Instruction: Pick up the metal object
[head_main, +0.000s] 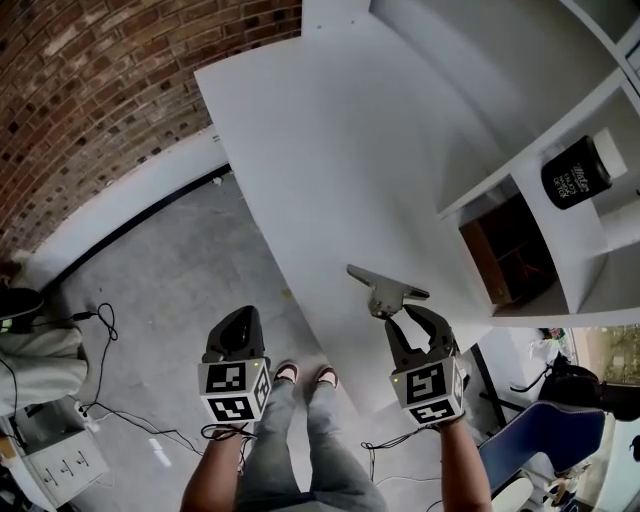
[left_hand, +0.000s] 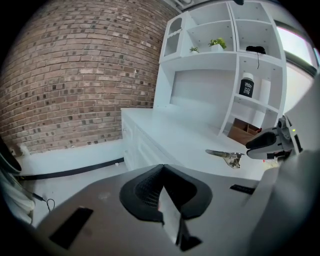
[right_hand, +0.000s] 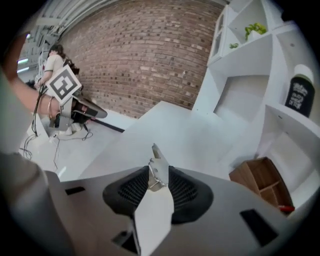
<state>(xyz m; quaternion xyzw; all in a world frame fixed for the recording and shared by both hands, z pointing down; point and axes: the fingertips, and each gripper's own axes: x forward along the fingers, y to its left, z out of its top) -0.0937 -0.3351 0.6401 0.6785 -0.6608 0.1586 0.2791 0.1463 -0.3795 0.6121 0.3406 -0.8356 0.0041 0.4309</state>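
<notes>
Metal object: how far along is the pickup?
Done: the fingers of the right gripper are shut on the metal object. In hand: it is held over the white table; I cannot tell if it has cleared the surface. Remaining: a clear lift. Left gripper shut, empty.

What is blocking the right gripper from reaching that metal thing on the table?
Nothing visible is. The metal object sits between the jaws of the right gripper, which are shut on it at the near edge of the table.

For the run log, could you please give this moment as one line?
right gripper: shut on metal object | left gripper: shut, empty | lifted: cannot tell
</notes>
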